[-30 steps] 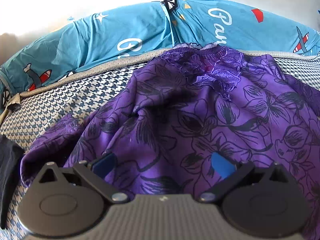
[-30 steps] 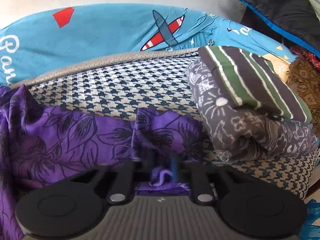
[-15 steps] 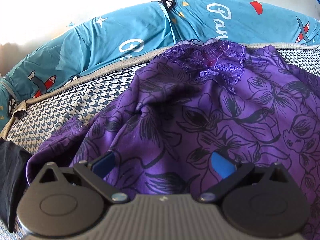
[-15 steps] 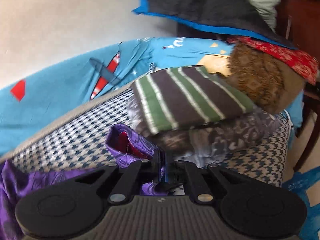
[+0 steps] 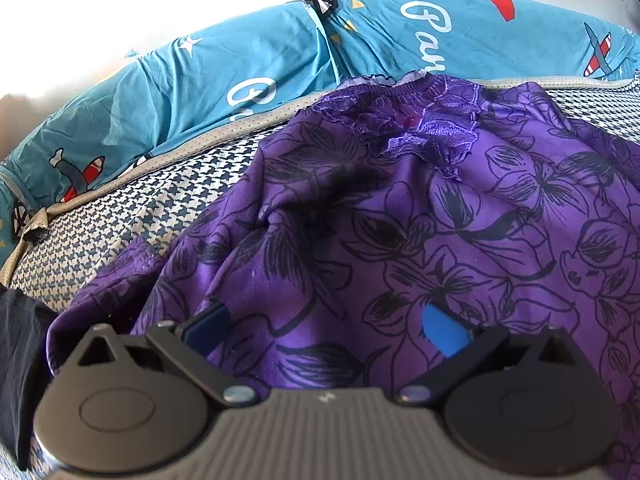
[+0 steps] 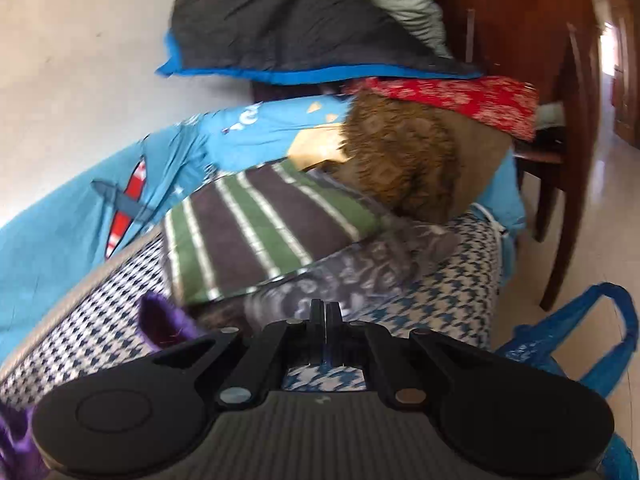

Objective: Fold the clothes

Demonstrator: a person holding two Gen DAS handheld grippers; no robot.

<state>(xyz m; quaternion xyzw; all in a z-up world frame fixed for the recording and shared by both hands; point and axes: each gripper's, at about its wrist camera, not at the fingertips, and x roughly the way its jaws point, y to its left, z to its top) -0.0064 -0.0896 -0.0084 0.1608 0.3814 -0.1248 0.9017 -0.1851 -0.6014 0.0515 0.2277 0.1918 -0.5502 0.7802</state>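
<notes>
Your left gripper stands wide open, blue pads spread just over the purple floral top, gripping nothing. The top lies spread directly ahead of it, long axis running away from you, lace neckline pointing at the far teal airplane-print bedding. Houndstooth cover shows to its left. Your right gripper is pressed fully closed with nothing visibly pinched; a purple sleeve end sits just to its left. Beyond lies a striped folded garment on a grey patterned one.
</notes>
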